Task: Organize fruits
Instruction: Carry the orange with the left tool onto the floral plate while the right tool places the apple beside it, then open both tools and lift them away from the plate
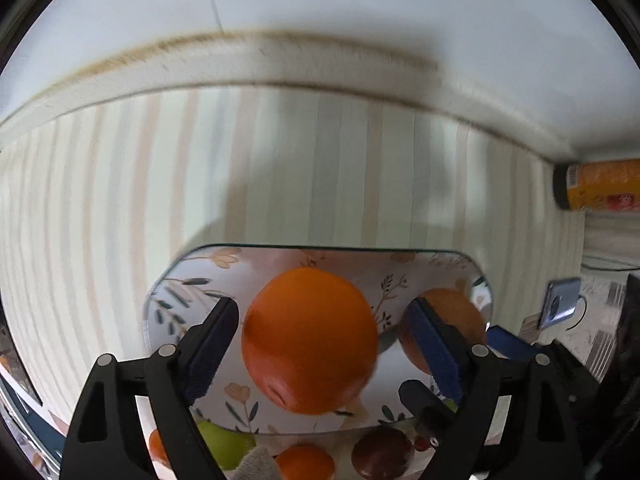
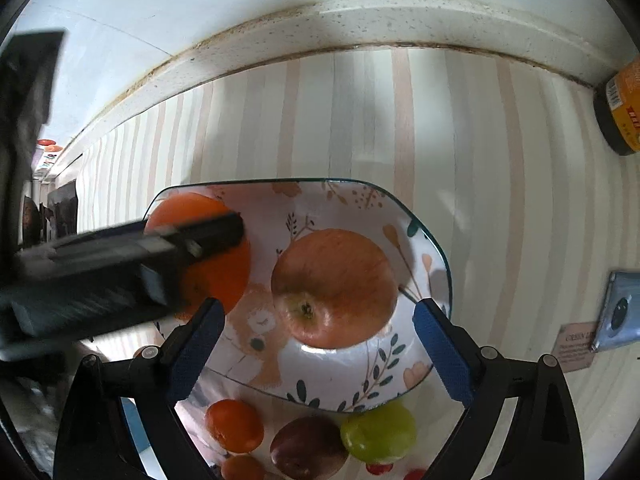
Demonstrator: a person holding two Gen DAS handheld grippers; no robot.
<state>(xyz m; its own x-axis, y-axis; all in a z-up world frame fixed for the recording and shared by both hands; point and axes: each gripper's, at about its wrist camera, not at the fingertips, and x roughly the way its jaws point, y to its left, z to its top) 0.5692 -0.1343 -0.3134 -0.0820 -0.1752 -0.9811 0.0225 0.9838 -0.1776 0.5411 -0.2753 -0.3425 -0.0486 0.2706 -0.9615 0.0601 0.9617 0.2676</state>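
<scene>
1. My left claw points steeply down with its blue pads spread apart; the orange sits between them, and I see a gap on either side, so nothing is pinched.
2. That orange rests in the floral plate, toward its left half as my left camera has it.
3. My right claw is wide apart too, blue pads clear of the apple, which lies on the same floral plate with its stem pit turned up to my camera.
4. In the right wrist view, the left claw's dark finger crosses over the orange at the plate's left end; the apple is just beside the orange, a little gap between.
5. In the left wrist view, the apple peeks from behind my right-hand pad, at the plate's right end.
6. Moving outward, near the plate's closer edge, I've got loose fruit on the surface: a green fruit, a dark purple fruit, a small orange fruit and another orange one below it, plus small red bits at the frame edge.
7. The surface carries a pale striped covering and runs to a speckled ledge at the wall.
8. Far right: an orange-labelled jar with a dark lid lying near the ledge, a blue phone, and a small card just beside it.
</scene>
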